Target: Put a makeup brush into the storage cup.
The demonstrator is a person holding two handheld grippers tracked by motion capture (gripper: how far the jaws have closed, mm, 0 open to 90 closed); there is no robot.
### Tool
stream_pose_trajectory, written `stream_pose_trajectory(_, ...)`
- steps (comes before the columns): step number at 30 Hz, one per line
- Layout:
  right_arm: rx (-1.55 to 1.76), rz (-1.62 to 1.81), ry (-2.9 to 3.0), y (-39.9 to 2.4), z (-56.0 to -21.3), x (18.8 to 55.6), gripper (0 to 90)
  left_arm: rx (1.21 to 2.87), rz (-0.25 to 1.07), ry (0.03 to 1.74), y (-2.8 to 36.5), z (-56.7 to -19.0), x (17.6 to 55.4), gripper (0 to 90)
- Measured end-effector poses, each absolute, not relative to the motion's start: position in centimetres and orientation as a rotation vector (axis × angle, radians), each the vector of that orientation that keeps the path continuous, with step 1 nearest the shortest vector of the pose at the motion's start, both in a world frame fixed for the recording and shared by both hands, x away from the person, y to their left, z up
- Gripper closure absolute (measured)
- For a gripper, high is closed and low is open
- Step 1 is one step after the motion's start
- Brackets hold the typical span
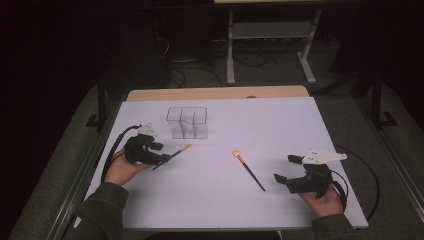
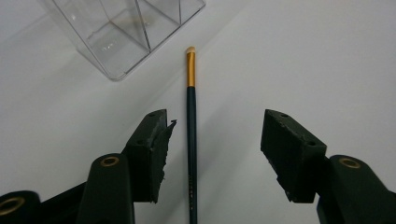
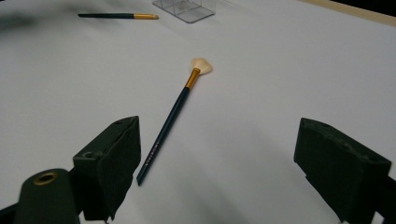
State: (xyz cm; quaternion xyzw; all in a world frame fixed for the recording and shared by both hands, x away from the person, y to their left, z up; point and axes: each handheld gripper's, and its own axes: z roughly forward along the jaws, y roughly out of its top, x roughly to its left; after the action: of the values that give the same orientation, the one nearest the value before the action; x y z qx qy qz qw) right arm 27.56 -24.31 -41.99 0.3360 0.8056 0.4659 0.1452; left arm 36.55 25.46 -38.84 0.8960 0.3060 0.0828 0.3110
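- The left gripper (image 2: 215,140) sits around the thin dark brush with a gold band and small pale tip (image 2: 191,135). The brush lies flat on the white table (image 1: 280,125), just beside the clear plastic box with compartments (image 1: 187,122).
- Its jaws are apart and do not press on the brush yet. The handle lies closer to one jaw than the other.
- What could go wrong: the near jaw may push the brush sideways first, so it rolls or turns. The thin handle could also slip out, because the pads may pinch above it.
- The right gripper (image 3: 217,158) is wide open and holds nothing. The dark fan brush with a pale, wide tip (image 3: 175,112) lies in front of it.
- The left gripper view shows the gap beside the handle. In the high view, the left gripper (image 1: 167,156) covers that part.
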Motion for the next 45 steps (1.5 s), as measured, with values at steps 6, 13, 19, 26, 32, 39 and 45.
stream_pose_trajectory(6,0.960,1.333,2.332,-24.2,-42.0,27.6,13.9,2.391,0.179,0.846,24.7,-39.5,37.7,47.2)
stream_pose_trajectory(13,0.961,1.332,2.341,-24.1,-42.0,27.7,13.9,2.420,0.163,0.862,24.3,-40.6,38.8,53.8)
stream_pose_trajectory(19,0.964,1.329,2.343,-24.1,-42.0,27.7,13.9,2.456,0.150,0.865,24.0,-41.2,39.3,59.9)
stream_pose_trajectory(26,0.957,1.320,2.350,-24.0,-42.0,27.7,13.9,2.464,0.138,0.906,23.7,-41.9,39.7,66.7)
stream_pose_trajectory(32,0.952,1.320,2.355,-24.0,-42.1,27.7,13.9,2.470,0.121,0.917,23.7,-42.2,39.8,69.5)
stream_pose_trajectory(39,0.952,1.318,2.360,-23.9,-42.1,27.7,13.9,2.514,0.129,0.905,23.2,-41.7,40.1,70.4)
stream_pose_trajectory(45,0.947,1.322,2.353,-24.0,-42.0,27.7,13.9,2.537,0.120,0.909,22.5,-41.7,40.3,72.6)
